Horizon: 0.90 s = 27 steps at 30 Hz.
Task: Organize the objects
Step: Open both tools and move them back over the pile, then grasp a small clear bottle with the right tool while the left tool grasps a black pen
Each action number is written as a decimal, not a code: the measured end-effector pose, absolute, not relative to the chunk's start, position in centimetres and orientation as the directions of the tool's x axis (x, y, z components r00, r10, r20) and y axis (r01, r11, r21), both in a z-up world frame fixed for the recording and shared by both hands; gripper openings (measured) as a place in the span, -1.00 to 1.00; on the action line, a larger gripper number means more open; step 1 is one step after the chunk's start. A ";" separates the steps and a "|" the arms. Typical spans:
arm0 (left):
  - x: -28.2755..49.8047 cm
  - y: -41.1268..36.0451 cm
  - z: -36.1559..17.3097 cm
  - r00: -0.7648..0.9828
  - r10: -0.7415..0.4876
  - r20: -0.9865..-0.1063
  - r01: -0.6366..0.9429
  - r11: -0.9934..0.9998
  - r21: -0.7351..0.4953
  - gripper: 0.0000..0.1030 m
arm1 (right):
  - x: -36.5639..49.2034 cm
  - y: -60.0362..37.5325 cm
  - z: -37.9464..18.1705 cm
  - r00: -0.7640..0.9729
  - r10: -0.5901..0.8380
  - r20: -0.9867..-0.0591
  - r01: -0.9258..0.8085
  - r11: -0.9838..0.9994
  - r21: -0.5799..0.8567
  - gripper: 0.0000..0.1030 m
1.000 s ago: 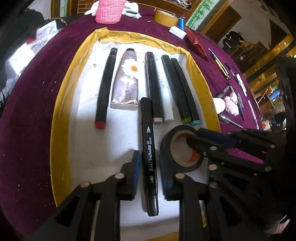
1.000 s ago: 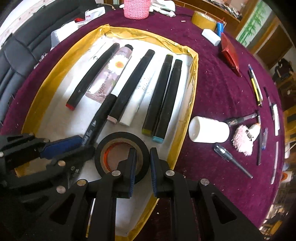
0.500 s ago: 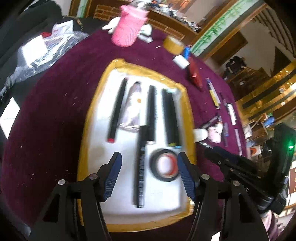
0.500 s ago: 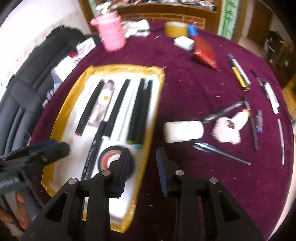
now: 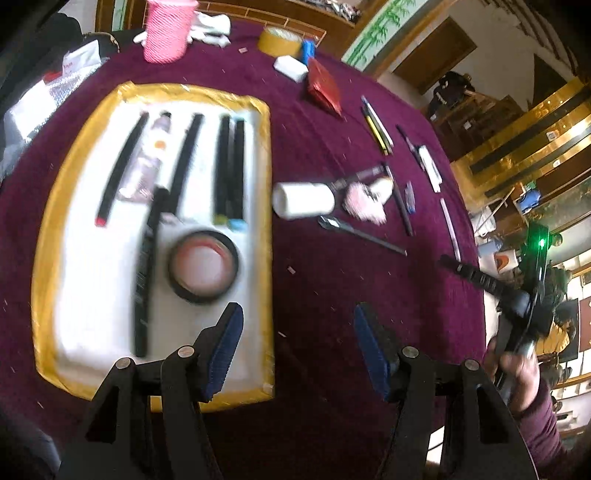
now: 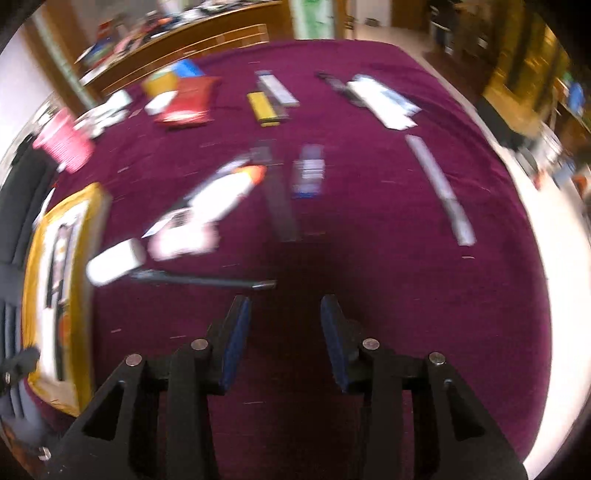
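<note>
Purple velvet cloth (image 5: 314, 288) covers the table. Nearest, the left gripper (image 5: 297, 343) hangs half open and empty; the right gripper (image 6: 284, 332) is opening, also empty. Beyond lies the yellow-rimmed white tray (image 5: 264, 229), holding the black tape roll (image 5: 203, 267) and black markers (image 5: 229, 170), probably already sorted.

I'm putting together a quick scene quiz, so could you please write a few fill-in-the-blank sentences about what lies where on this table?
The black tape roll lies inside the ____-rimmed tray.
The white cylinder lies on the ____ tablecloth, outside the tray.
Between the left gripper's fingers there is ____.
The knitted cup at the far edge is ____.

Missing words: yellow; purple; nothing; pink
</note>
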State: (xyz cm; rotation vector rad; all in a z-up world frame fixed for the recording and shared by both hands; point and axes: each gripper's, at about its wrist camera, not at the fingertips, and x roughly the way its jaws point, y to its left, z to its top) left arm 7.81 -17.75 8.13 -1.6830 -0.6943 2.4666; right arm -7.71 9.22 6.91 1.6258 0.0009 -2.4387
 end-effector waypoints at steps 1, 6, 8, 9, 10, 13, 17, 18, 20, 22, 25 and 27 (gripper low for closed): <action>7.9 -16.8 8.0 -0.387 0.306 -0.870 0.194 -0.895 -0.402 0.09 | -8.7 10.5 6.9 -0.369 -0.163 -0.915 0.170 -0.980 0.106 -0.27; 8.6 -12.7 7.2 -0.357 0.311 -0.881 0.209 -0.892 -0.400 0.09 | -14.1 12.0 7.1 -0.360 -0.235 -0.903 0.204 -0.964 0.169 -0.27; 8.9 -11.2 7.2 -0.355 0.307 -0.883 0.211 -0.894 -0.396 0.09 | -15.9 11.0 7.0 -0.352 -0.266 -0.898 0.239 -0.953 0.189 -0.27; 9.2 -10.7 7.3 -0.357 0.306 -0.883 0.214 -0.893 -0.396 0.09 | -17.0 10.0 6.8 -0.342 -0.286 -0.895 0.268 -0.943 0.198 -0.27; 9.4 -10.4 7.3 -0.358 0.304 -0.883 0.217 -0.892 -0.396 0.09 | -17.7 9.2 6.6 -0.335 -0.290 -0.897 0.289 -0.937 0.195 -0.27; 10.3 -10.0 7.2 -0.365 0.292 -0.884 0.243 -0.887 -0.394 0.09 | -19.2 7.0 5.5 -0.329 -0.249 -0.911 0.326 -0.935 0.138 -0.27; 11.5 -10.5 7.1 -0.385 0.268 -0.883 0.300 -0.869 -0.395 0.09 | -20.5 5.6 2.9 -0.296 -0.177 -0.939 0.353 -0.934 0.065 -0.27; 11.7 -10.6 7.3 -0.393 0.262 -0.881 0.310 -0.865 -0.395 0.09 | -20.8 5.3 2.4 -0.288 -0.171 -0.942 0.357 -0.932 0.060 -0.27; 11.8 -10.8 7.5 -0.409 0.250 -0.878 0.318 -0.863 -0.394 0.09 | -20.8 5.1 2.5 -0.310 -0.175 -0.935 0.367 -0.929 0.051 -0.44; 11.5 -10.5 7.9 -0.424 0.245 -0.872 0.314 -0.863 -0.395 0.09 | -21.0 4.8 2.4 -0.312 -0.178 -0.933 0.377 -0.925 0.050 -0.87; 9.8 -9.6 8.6 -0.442 0.253 -0.861 0.278 -0.874 -0.399 0.09 | -20.7 5.6 2.4 -0.286 -0.209 -0.935 0.386 -0.918 0.087 -0.87; 8.1 -8.6 9.0 -0.451 0.269 -0.851 0.237 -0.883 -0.405 0.09 | -19.9 6.5 2.3 -0.279 -0.214 -0.936 0.395 -0.914 0.091 -0.87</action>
